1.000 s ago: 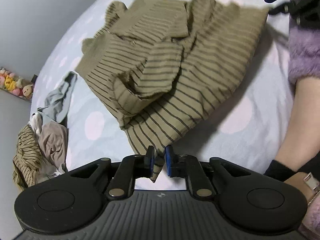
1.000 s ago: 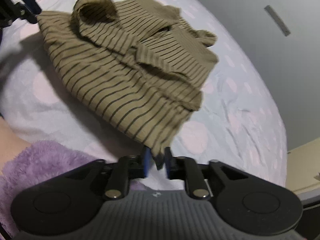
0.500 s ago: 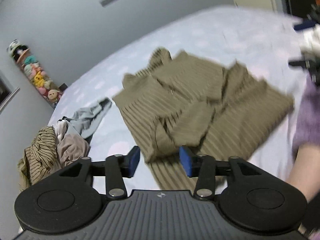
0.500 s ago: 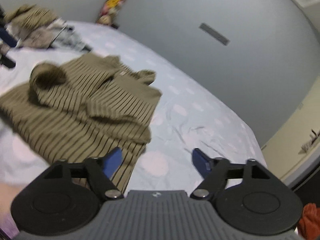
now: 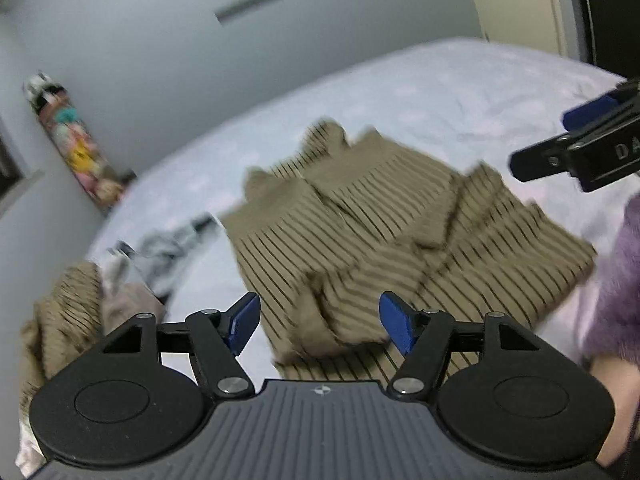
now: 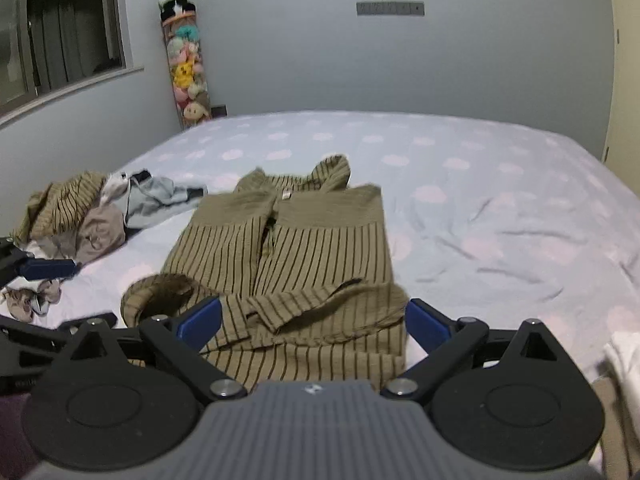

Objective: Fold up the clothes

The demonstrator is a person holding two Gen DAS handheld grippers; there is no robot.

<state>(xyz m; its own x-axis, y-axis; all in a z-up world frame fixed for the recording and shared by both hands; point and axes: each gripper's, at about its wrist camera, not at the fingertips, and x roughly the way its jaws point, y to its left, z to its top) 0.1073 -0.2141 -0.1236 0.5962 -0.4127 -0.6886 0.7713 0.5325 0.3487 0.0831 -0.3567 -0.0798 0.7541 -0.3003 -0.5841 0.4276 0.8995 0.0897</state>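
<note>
The olive, dark-striped knit garment (image 6: 304, 264) lies partly folded mid-bed, its hem by the near edge. Both the left gripper (image 5: 320, 324) and the right gripper (image 6: 312, 322) have just been opening, jaws apart and empty. Bare dotted lilac bed sheet (image 6: 500, 208) stretches rightward; a clothes heap (image 6: 80, 216) crowds the left edge.

The garment (image 6: 304, 264) spread on the bed is olive-tan with thin dark stripes, its upper band plain olive. The bedsheet (image 6: 480, 184) is pale lavender-blue dotted with soft pink spots. Near the bed's left edge, a heap of clothes (image 6: 76, 216) mixes another olive striped piece with taupe, white and light grey-blue fabric. Both grippers are black with blue finger pads (image 6: 198, 320). A fuzzy purple sleeve (image 5: 616, 280) shows at the right. The wall (image 6: 320, 60) is grey-blue.
</note>
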